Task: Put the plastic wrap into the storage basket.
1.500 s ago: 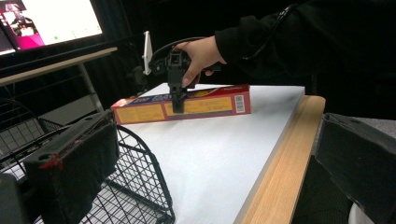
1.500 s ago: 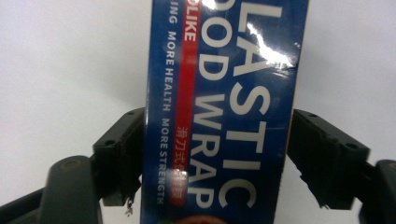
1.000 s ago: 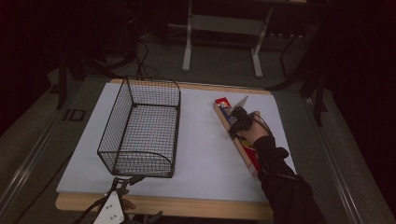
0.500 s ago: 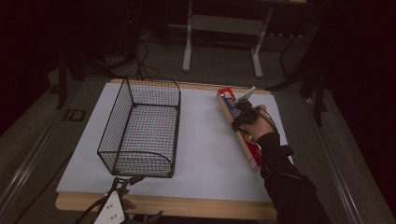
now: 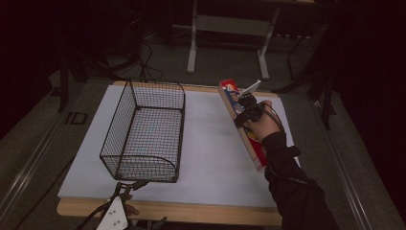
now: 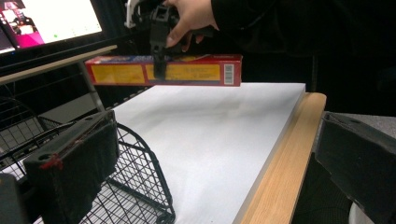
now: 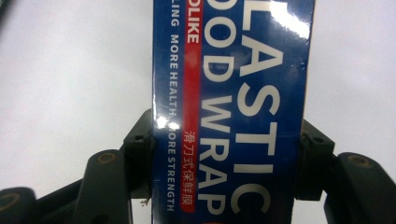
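Note:
A long red and blue plastic wrap box (image 5: 231,96) hangs level above the right side of the white mat (image 5: 210,153). My right gripper (image 5: 246,108) is shut across its width. The right gripper view looks down on the box's blue face (image 7: 233,107), squeezed between the jaws of my right gripper (image 7: 226,156). In the left gripper view the box (image 6: 187,71) floats clear of the mat, held by the right gripper (image 6: 159,56). My left gripper (image 5: 125,189) rests open at the table's front edge, just before the wire basket (image 5: 155,84); nothing lies between the jaws of the left gripper (image 6: 215,135).
The black wire basket (image 6: 144,158) stands on the left half of the mat, with nothing in it that I can see. A lit monitor (image 6: 46,21) shows beyond the table in the left gripper view. A wooden table edge (image 5: 201,213) runs along the front.
The right gripper has raised the box off the mat and carried it slightly away from me. The left gripper has stayed put.

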`<state>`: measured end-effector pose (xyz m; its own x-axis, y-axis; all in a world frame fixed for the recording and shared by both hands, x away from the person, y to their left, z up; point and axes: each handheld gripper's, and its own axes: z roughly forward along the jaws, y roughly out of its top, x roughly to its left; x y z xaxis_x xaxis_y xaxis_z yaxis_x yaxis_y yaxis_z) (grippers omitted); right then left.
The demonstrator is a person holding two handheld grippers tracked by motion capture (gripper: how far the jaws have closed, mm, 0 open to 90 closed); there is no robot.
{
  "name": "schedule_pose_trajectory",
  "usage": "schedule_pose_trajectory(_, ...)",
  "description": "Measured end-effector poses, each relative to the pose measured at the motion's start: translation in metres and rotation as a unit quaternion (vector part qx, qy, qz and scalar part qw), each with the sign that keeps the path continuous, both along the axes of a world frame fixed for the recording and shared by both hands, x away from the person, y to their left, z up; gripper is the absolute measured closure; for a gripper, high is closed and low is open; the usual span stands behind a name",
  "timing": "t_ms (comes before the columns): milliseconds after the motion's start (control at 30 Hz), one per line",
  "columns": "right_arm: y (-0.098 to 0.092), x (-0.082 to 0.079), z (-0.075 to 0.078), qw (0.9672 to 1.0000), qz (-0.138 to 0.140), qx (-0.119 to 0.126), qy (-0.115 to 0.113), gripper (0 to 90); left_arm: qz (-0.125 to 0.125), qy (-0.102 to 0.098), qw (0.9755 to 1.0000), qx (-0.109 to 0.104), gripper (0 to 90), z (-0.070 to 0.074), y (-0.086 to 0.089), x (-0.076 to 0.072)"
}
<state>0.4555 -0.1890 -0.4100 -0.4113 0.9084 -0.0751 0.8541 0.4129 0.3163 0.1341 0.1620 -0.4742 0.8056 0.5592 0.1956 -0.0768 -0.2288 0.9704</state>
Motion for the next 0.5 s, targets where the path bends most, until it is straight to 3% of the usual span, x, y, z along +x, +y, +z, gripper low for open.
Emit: schedule_pose_trajectory(500,0.034,-0.014,0.033,0.9983,0.026,0.032,-0.042,39.4,0.0,0.003,1.0,0.001,0.1,0.0,0.0,0.001)
